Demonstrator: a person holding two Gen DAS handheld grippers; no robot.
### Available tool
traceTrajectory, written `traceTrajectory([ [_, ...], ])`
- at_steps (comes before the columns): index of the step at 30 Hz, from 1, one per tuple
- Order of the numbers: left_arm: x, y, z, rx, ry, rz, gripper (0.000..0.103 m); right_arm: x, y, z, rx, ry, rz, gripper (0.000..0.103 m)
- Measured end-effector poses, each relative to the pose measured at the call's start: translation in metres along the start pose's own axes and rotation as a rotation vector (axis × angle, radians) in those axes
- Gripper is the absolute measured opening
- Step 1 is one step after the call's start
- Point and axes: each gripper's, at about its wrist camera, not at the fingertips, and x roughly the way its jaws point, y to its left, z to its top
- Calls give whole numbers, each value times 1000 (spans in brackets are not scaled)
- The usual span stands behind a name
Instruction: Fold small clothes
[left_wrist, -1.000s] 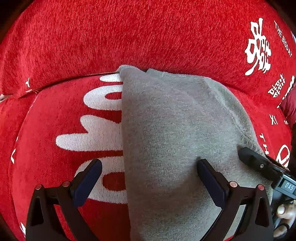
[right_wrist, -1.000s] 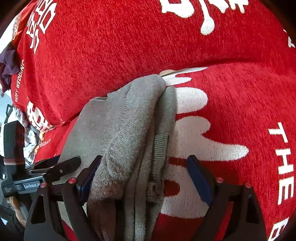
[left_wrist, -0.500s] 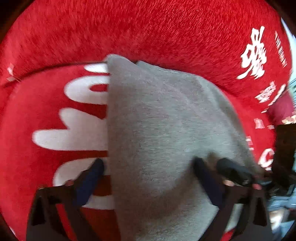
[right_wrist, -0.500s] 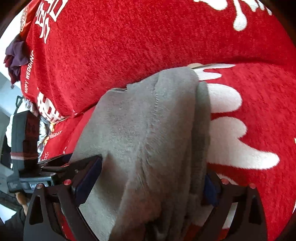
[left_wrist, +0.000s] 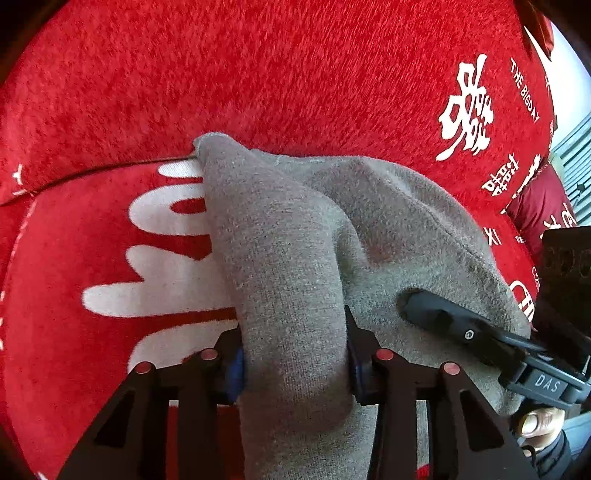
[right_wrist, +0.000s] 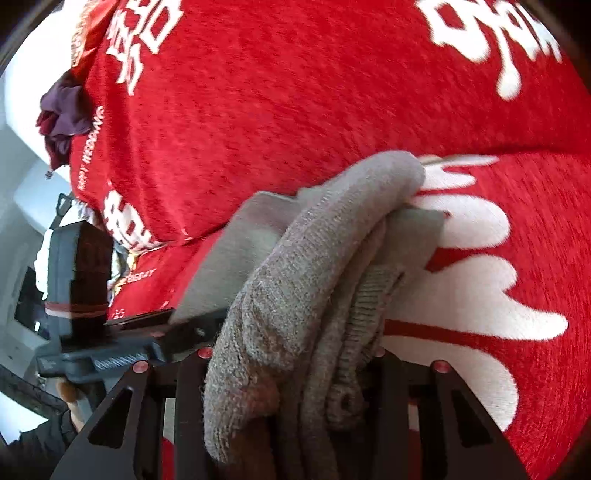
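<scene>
Grey garment lay on red cushion, near its back seam. Left gripper and right gripper had just closed, each clamped on bunched near edge. Grasp step; next likely lifting that edge toward the seam, evenly.

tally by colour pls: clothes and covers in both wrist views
Grey: 1, garment, pinched by left gripper and right gripper
Red: 1, cover
Purple/maroon: 1, bundle
Total: 3
</scene>
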Motion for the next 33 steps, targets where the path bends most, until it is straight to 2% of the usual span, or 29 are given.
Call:
traceTrajectory([
  [5, -40, 2, -12, 6, -27, -1, 43, -13, 24, -2, -9, -6, 33, 43],
  [11, -86, 3, -43, 29, -52, 33, 43, -33, 69, -28, -62, -24, 52, 43],
  [15, -102, 7, -69, 31, -52, 63, 43, -38, 89, -49, -61, -19, 65, 43],
  [21, -114, 23, -111, 28, -53, 97, 43, -35, 113, -91, -80, -1, 64, 43],
  [28, -100, 38, -151, 29, -36, 143, 44, -15, 125, -138, -131, 12, 26, 43],
  [31, -99, 52, -166, -5, -79, 108, 53, -6, 116, -158, -120, 14, -3, 43],
  [33, -98, 62, -170, -60, -78, 95, 72, -5, 104, -163, -75, 5, 12, 50],
])
